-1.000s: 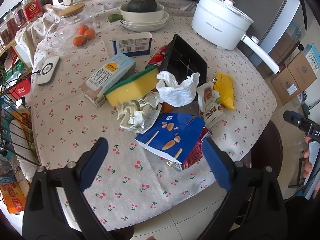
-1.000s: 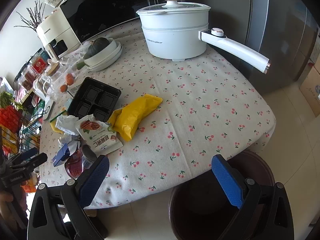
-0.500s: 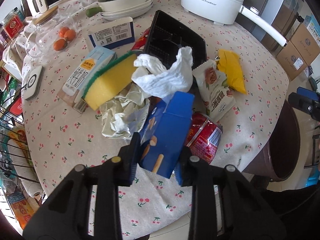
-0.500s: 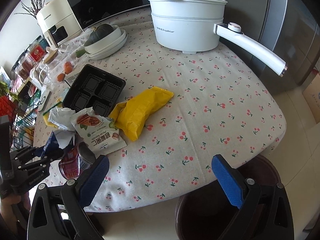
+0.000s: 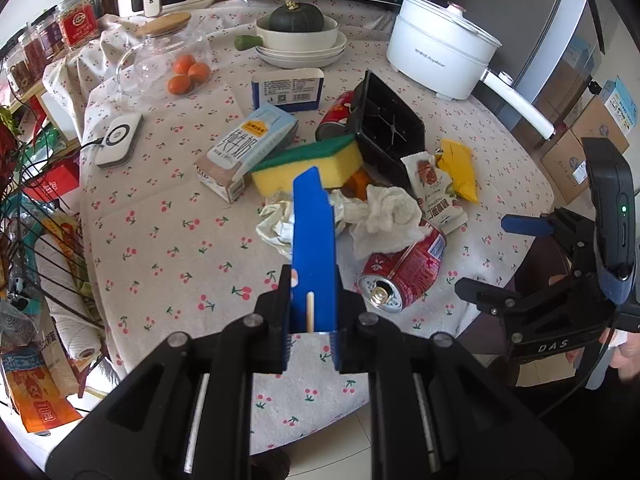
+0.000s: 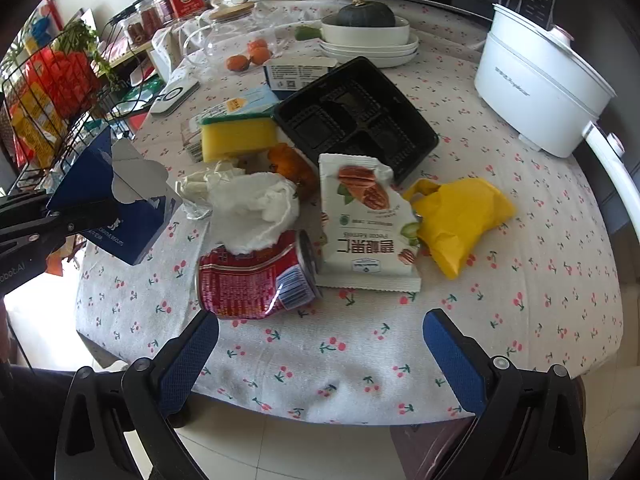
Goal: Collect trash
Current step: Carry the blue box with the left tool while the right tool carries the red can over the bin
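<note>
right claw (image 6: 320, 354) gapes above the cloth near the red can (image 6: 256, 280); left claw (image 6: 60, 216) pinches the blue box (image 6: 108, 208).

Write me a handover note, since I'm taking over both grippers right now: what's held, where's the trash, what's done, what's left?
Left gripper: shut on the blue snack box, lifted off the table.
Right gripper: open, empty, above the table edge facing the crushed red can.
On the tablecloth: can, white tissue, nut packet, yellow bag, black tray, sponge.
Done: box picked up.
Left: bin it, then collect the rest.
</note>
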{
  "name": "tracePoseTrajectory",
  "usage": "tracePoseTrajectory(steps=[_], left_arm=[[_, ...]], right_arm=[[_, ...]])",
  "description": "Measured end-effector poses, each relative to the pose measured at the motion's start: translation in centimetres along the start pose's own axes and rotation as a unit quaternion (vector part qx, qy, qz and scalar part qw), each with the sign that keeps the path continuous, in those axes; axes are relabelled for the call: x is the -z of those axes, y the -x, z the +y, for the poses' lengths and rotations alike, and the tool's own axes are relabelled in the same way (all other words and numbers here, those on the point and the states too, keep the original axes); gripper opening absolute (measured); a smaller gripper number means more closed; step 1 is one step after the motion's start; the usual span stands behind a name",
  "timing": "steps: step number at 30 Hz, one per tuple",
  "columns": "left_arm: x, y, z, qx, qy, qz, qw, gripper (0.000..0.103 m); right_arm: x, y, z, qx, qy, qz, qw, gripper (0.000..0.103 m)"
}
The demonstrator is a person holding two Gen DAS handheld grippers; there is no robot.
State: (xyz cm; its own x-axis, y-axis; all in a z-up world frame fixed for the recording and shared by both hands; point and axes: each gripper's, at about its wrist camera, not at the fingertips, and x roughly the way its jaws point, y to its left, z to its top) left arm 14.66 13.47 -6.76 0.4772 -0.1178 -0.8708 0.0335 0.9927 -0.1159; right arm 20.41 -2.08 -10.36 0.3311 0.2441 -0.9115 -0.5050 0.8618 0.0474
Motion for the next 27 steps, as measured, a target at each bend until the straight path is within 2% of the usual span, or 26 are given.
tracePoseTrajectory(steps=[4, 15, 16, 18, 19, 27], left_arm=[[0.8, 0.4, 0.9, 0.005, 0.004, 0.001, 1.0, 0.016], [1.6, 0.6, 1.7, 0.01, 0.009, 0.004, 0.9999, 0.016], [1.7, 0.6, 1.7, 0.01, 0.009, 0.004, 0.9999, 0.016], [1.7, 0.6, 1.5, 0.011, 0.008, 0.004, 0.9999, 0.016], [1.7, 0.6, 1.4, 0.012, 0.007, 0.004, 0.9999, 0.016], [1.6, 0.6, 0.2, 0.021, 0.001, 0.002, 0.9998, 0.016]], right_arm=[[-0.7, -1.9, 2.0, -0.003, 0.019, 0.013, 1.0, 0.103], [-1.7, -5.4, 3.7, 0.016, 0.027, 0.031, 0.999, 0.103], [-1.6, -5.4, 3.5, 0.014, 0.026, 0.03, 0.999, 0.102], [-1.9, -5.5, 3.4, -0.002, 0.017, 0.028, 0.999, 0.089], [-1.9, -5.4, 3.2, -0.007, 0.011, 0.029, 0.999, 0.086], [-0.5, -2.6, 2.0, -0.013, 0.004, 0.024, 1.0, 0.086]])
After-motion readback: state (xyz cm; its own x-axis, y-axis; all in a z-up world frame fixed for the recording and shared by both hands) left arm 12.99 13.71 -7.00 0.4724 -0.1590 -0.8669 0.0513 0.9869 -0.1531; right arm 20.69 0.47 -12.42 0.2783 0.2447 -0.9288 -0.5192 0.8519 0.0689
